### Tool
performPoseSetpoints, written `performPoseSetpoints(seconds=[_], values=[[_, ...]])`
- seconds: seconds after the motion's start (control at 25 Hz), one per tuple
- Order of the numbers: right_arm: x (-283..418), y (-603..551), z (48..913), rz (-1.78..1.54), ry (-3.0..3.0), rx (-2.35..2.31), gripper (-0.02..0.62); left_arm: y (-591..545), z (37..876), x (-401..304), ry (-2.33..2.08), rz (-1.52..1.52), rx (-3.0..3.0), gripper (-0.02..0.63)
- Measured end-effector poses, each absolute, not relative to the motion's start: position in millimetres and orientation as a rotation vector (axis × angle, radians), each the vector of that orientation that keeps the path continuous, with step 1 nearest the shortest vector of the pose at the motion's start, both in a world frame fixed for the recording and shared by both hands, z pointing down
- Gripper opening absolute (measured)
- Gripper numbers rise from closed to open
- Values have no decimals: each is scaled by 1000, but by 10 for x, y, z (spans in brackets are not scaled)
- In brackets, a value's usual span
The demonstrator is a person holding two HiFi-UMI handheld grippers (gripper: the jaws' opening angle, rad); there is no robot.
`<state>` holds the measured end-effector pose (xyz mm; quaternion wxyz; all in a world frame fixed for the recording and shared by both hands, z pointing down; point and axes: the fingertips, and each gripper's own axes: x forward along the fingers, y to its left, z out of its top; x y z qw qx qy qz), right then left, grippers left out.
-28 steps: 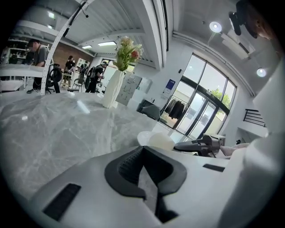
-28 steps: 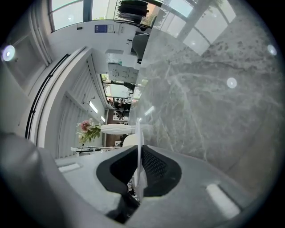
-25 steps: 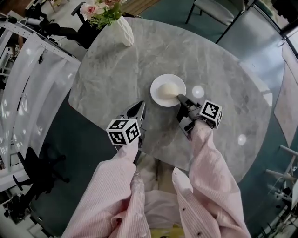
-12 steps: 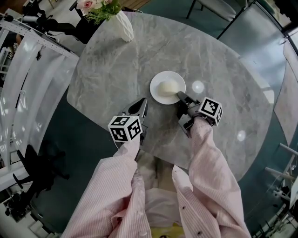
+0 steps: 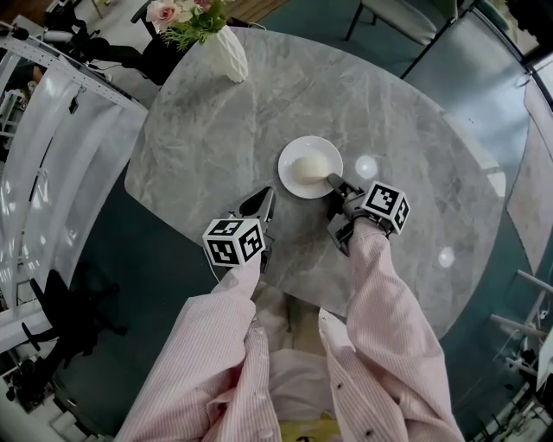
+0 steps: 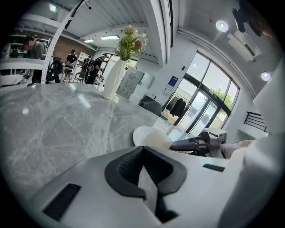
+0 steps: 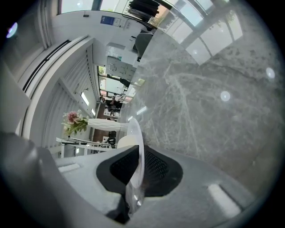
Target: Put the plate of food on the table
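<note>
Forward over the table [image 5: 216, 129] reaches the right hand-held gripper [image 5: 333, 180], pinching the plate [image 5: 296, 149] rim.

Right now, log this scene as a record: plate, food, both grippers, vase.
plate: white, near table middle, rim in right gripper; whether it rests, unclear
food: pale mound on plate
right gripper: shut on plate rim
left gripper: shut, empty, beside plate, apart from it
vase: white, with flowers, far table edge
</note>
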<state>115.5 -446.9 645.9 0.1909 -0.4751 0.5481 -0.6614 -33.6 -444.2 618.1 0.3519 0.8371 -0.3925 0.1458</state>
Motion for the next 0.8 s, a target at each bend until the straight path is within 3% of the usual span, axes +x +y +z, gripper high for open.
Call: performPoseSetpoints(seconds=[0.8], values=[[1194,-4274,6462,-1817,1849,-1670,129,-4316,6062,-325,-1026,350,2173,-5]])
